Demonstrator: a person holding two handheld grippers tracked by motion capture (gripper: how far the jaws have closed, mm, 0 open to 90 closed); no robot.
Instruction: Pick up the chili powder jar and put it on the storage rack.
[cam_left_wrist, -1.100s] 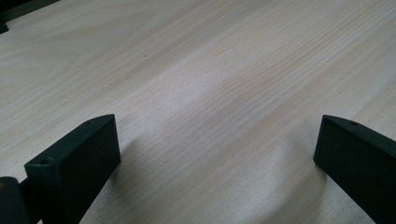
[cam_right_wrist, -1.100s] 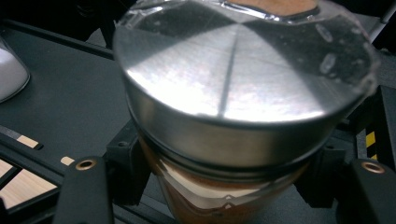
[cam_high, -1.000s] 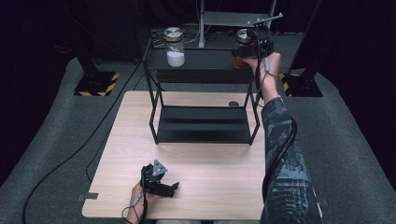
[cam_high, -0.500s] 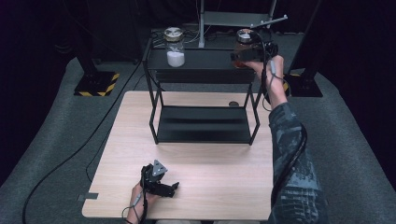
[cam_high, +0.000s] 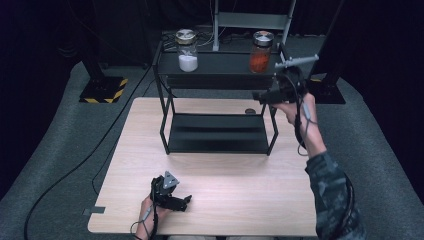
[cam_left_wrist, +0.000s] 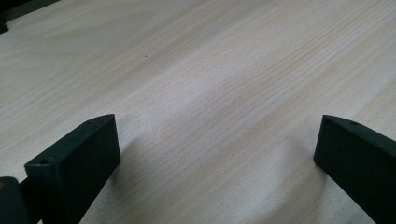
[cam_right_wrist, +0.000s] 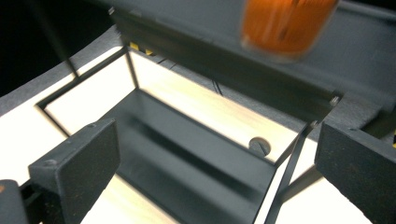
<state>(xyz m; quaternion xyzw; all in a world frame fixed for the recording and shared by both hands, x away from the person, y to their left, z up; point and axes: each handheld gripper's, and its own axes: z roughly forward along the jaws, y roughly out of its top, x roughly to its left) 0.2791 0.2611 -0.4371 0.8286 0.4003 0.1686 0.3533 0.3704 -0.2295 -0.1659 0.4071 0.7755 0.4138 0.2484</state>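
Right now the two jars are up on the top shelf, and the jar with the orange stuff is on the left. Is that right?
Not quite. Both jars are on the top shelf, but the orange jar is on the right. The jar on the left holds white stuff. The high view shows it.

We see a pale wooden worktop (cam_high: 240, 200) on grey carpet (cam_high: 60, 150), with darkness all around. A black stand base with yellow-and-black hazard stripes (cam_high: 102, 90) sits far left, a cable (cam_high: 85, 160) trails across the floor, and a grey metal frame (cam_high: 250, 20) rises behind.
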